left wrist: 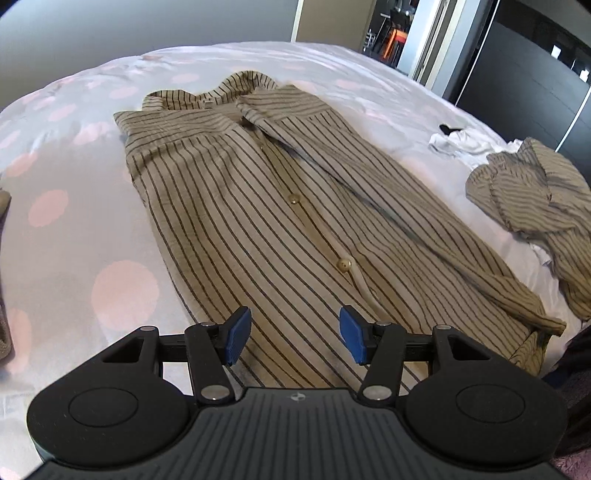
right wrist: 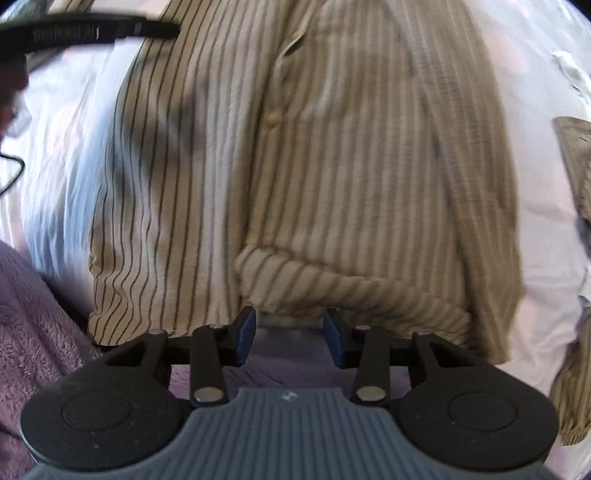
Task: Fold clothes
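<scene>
A beige shirt with dark stripes (left wrist: pixel 258 206) lies flat, buttons up, on the bed, collar at the far end. One sleeve is folded along its right side, cuff near the hem. My left gripper (left wrist: pixel 293 338) is open and empty, hovering over the shirt's hem. In the blurred right wrist view the same shirt (right wrist: pixel 314 166) fills the frame. My right gripper (right wrist: pixel 289 334) is open and empty just in front of the sleeve cuff (right wrist: pixel 332 288) at the hem.
The bed has a white sheet with pink dots (left wrist: pixel 74 206). A second crumpled striped garment (left wrist: pixel 535 195) and a white cloth (left wrist: pixel 454 142) lie at the right. A purple fleece blanket (right wrist: pixel 33 325) lies at the near left. A black strap (right wrist: pixel 85 31) crosses the top left.
</scene>
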Demonstrator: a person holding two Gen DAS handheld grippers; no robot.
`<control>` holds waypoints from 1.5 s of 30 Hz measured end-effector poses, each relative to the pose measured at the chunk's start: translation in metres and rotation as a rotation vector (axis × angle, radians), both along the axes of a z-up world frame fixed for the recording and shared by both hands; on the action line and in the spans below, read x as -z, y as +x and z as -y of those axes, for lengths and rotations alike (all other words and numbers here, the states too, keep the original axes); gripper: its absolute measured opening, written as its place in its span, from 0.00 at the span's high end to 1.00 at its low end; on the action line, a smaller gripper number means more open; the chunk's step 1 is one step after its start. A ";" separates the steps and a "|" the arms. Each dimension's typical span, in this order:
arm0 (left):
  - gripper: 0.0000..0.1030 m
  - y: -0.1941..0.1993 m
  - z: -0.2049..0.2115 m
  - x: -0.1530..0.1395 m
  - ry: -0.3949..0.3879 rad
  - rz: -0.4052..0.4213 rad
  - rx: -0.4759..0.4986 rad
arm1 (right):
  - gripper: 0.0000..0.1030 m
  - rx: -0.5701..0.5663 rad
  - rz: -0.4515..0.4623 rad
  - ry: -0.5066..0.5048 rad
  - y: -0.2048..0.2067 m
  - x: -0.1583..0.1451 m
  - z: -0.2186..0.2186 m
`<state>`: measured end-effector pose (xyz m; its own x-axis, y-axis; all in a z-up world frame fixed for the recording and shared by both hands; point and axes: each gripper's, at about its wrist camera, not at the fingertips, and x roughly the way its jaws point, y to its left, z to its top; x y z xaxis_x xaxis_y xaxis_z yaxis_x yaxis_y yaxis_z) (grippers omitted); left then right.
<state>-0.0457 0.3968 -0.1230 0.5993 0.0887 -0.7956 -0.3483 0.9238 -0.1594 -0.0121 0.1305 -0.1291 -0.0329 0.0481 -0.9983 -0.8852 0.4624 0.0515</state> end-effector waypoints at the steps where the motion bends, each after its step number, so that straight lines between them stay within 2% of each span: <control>1: 0.50 -0.001 -0.001 -0.001 0.000 0.005 0.000 | 0.56 0.002 0.010 -0.007 -0.003 0.006 -0.004; 3: 0.50 -0.003 -0.001 -0.001 0.000 0.008 0.002 | 0.55 0.007 0.032 -0.027 -0.005 0.018 -0.010; 4: 0.50 -0.004 -0.002 0.000 0.001 0.008 0.004 | 0.58 0.007 0.045 -0.042 -0.005 0.024 -0.013; 6: 0.50 -0.005 -0.003 0.000 0.003 0.008 0.001 | 0.79 0.026 0.044 -0.061 -0.003 0.032 -0.015; 7: 0.50 -0.006 -0.004 0.000 0.003 0.009 -0.002 | 0.95 0.034 0.030 -0.066 -0.002 0.032 -0.014; 13: 0.50 -0.005 -0.009 -0.001 0.001 0.011 -0.019 | 0.97 -0.043 -0.059 -0.166 -0.009 0.017 -0.011; 17: 0.50 -0.003 -0.006 0.003 0.008 -0.008 0.001 | 0.97 -0.094 -0.103 -0.238 -0.013 0.025 -0.014; 21: 0.50 -0.002 -0.005 0.007 0.011 -0.028 0.013 | 0.95 -0.121 -0.115 -0.254 -0.012 0.025 -0.020; 22: 0.50 -0.002 -0.006 0.008 0.010 -0.032 0.014 | 0.92 -0.123 -0.111 -0.240 -0.010 0.020 -0.020; 25: 0.50 0.000 -0.007 0.011 0.009 -0.040 0.011 | 0.64 -0.083 -0.049 -0.148 0.009 -0.014 -0.015; 28: 0.50 0.003 -0.009 0.014 0.011 -0.049 0.009 | 0.64 -0.008 0.064 -0.069 0.040 -0.048 -0.004; 30: 0.50 0.005 -0.009 0.015 0.014 -0.055 0.012 | 0.64 0.030 0.166 -0.053 0.056 -0.058 -0.005; 33: 0.50 0.005 -0.007 0.015 0.017 -0.059 0.015 | 0.64 0.039 0.243 -0.081 0.071 -0.045 0.005; 38: 0.50 0.005 -0.009 0.017 0.016 -0.064 0.009 | 0.61 0.010 0.252 -0.168 0.083 0.000 0.032; 40: 0.50 0.005 -0.010 0.018 0.015 -0.068 0.005 | 0.64 -0.003 0.255 -0.206 0.088 0.014 0.029; 41: 0.50 0.005 -0.010 0.019 0.014 -0.071 0.005 | 0.71 -0.010 0.252 -0.218 0.090 0.019 0.029; 42: 0.50 0.006 -0.011 0.020 0.013 -0.073 0.006 | 0.82 -0.017 0.245 -0.216 0.090 0.019 0.032; 43: 0.50 0.006 -0.011 0.021 0.012 -0.075 0.007 | 0.98 -0.026 0.248 -0.211 0.090 0.017 0.034; 45: 0.50 0.007 -0.012 0.022 0.012 -0.077 0.008 | 0.98 -0.041 0.257 -0.184 0.088 0.007 0.035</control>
<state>-0.0384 0.4087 -0.1449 0.5369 0.0939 -0.8384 -0.3520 0.9281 -0.1215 0.0756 0.0953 -0.1357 0.2233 -0.1303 -0.9660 -0.8763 0.4072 -0.2575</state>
